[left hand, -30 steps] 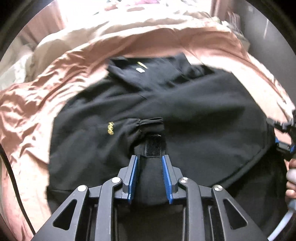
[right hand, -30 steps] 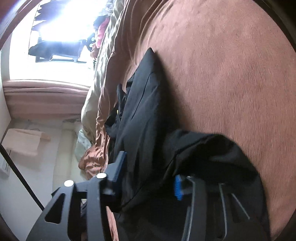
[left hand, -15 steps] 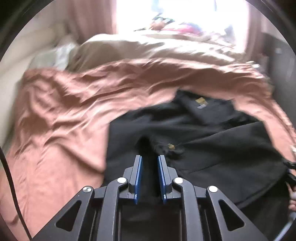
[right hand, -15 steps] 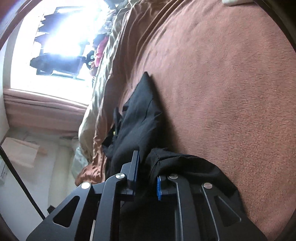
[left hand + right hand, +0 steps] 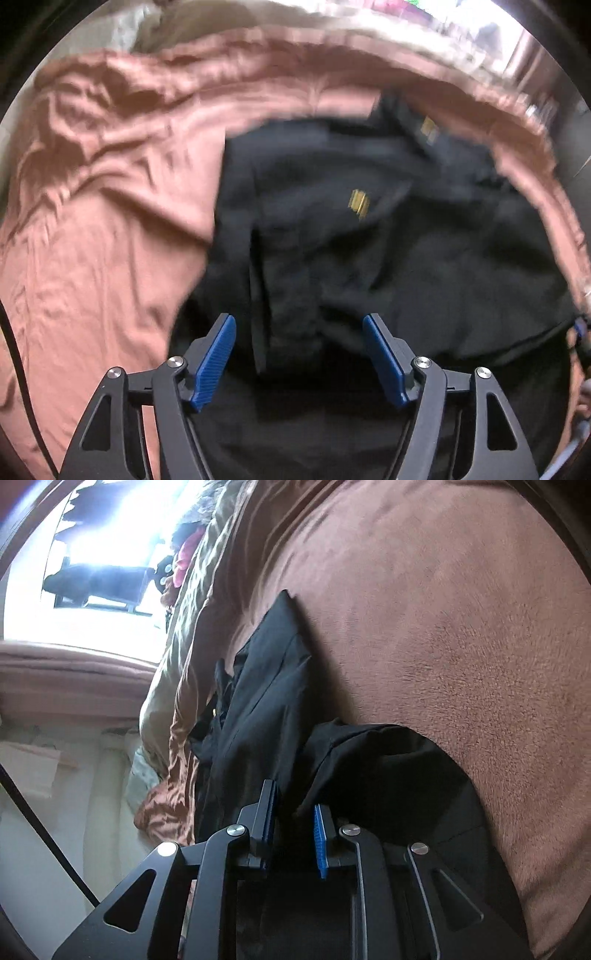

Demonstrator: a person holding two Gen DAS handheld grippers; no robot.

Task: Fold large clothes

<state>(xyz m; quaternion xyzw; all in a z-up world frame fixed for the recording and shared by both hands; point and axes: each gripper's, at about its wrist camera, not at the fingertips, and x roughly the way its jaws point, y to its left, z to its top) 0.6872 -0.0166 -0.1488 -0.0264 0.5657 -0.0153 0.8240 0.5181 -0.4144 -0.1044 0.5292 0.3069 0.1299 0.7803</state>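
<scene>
A large black jacket with a small yellow logo lies spread on a pinkish-brown bed cover. In the left wrist view my left gripper is open, its blue pads wide apart above the jacket's near left part, holding nothing. In the right wrist view the camera is rolled sideways. My right gripper is shut on a fold of the jacket at its edge, with black cloth bunched between the pads. The brown cover fills the right of that view.
Beige bedding and a pile of colourful clothes lie at the far side of the bed below a bright window. A curtain and pale wall are beside the bed. A black cable hangs at the left.
My left gripper, shut on the jacket's sleeve half a second ago, has opened wide and let it go. The right gripper closed on the jacket's edge and still holds it.
</scene>
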